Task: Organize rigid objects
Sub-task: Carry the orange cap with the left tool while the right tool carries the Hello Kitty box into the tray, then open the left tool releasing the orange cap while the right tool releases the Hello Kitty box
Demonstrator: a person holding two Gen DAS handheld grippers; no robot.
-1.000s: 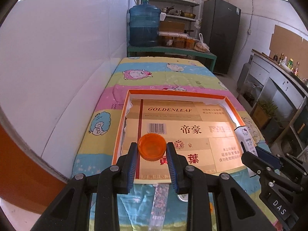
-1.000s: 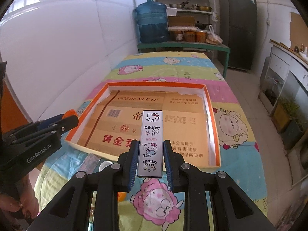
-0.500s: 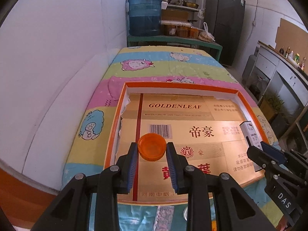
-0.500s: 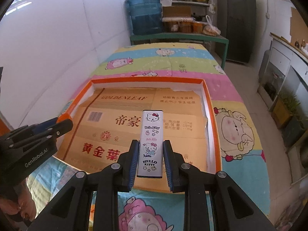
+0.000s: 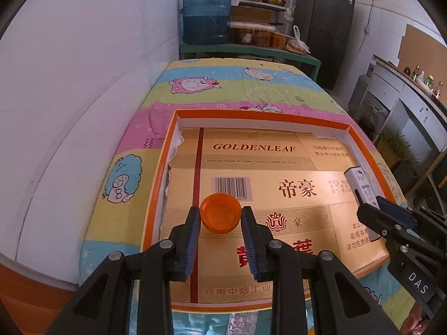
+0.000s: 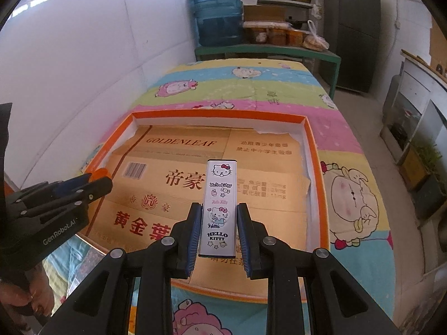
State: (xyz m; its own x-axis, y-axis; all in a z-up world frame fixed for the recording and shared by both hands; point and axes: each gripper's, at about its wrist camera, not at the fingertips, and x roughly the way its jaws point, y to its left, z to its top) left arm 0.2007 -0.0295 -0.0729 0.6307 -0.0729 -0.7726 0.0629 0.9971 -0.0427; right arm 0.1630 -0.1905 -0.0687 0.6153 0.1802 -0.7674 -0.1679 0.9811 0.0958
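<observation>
Grippers both loaded, both over the orange-rimmed tray (image 5: 156,192).

Left gripper (image 5: 220,219): blue pads clamped on either side of an orange cap (image 5: 220,217), its open side facing up. Cap sits over the near-left part of the tray, just near of the printed barcode on the cardboard liner (image 5: 279,173).

Right gripper (image 6: 218,220): jaws pressed against the long sides of a slim white Hello Kitty box (image 6: 220,206), held lengthwise, its far end pointing toward the tray's far wall. Box is over the near-right part of the liner.

Whether either item touches the liner, cannot tell.

Tray lies on a striped cartoon-print cloth (image 6: 251,83) covering the table. Blue water jug (image 6: 216,14) stands on a green bench (image 6: 268,48) at the far end. White wall (image 5: 83,69) runs along the left.
</observation>
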